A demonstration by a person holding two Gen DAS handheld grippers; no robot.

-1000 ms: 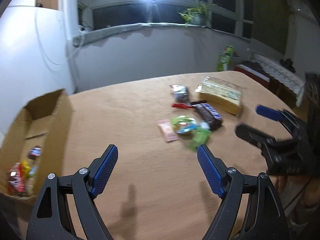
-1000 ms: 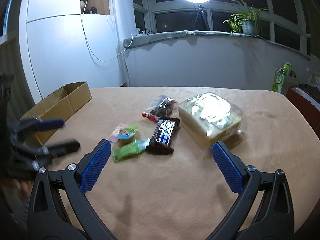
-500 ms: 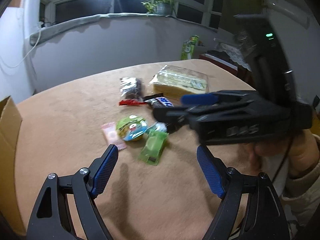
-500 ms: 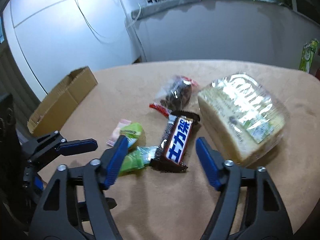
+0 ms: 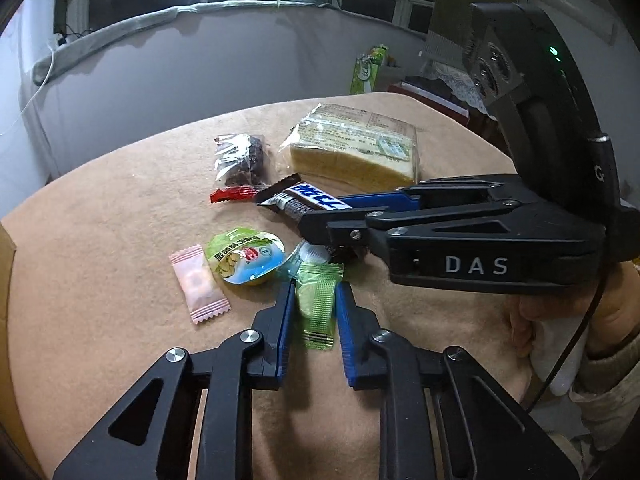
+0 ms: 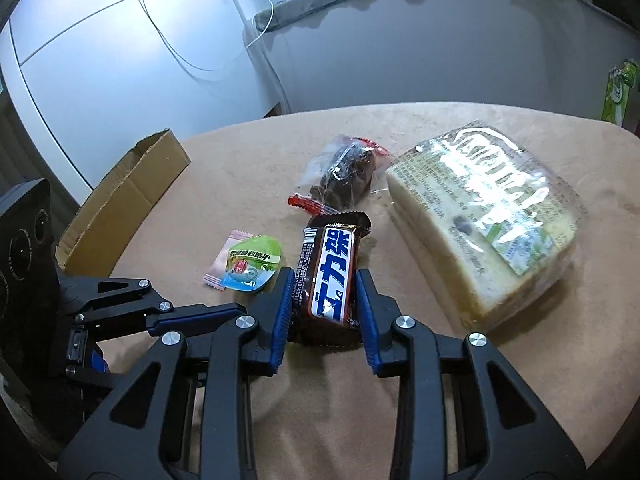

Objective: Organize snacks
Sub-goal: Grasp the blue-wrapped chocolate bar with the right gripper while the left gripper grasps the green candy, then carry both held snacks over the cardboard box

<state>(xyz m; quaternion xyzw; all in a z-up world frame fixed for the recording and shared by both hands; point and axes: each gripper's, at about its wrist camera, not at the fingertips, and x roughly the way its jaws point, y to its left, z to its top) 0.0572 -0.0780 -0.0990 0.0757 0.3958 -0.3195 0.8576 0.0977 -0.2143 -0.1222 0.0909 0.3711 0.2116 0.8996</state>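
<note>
Snacks lie on the tan table. My left gripper (image 5: 315, 292) is shut on a green candy packet (image 5: 317, 304) that rests on the table. My right gripper (image 6: 325, 280) is shut on a brown chocolate bar (image 6: 330, 276); the bar also shows in the left wrist view (image 5: 308, 200), with the right gripper (image 5: 320, 220) across it. A green jelly cup (image 5: 244, 254) and a pink candy (image 5: 198, 284) lie left of the green packet. A dark snack bag (image 5: 240, 158) and a wrapped bread loaf (image 5: 354, 146) lie farther back.
An open cardboard box (image 6: 120, 204) stands at the table's left edge. A small red wrapper (image 5: 232, 194) lies by the dark snack bag. A green carton (image 5: 366, 68) stands beyond the table. The left gripper's body (image 6: 100, 308) sits close beside my right gripper.
Both grippers moved in and down over the snack pile. The left closed on the green candy packet and the right closed on the chocolate bar.
</note>
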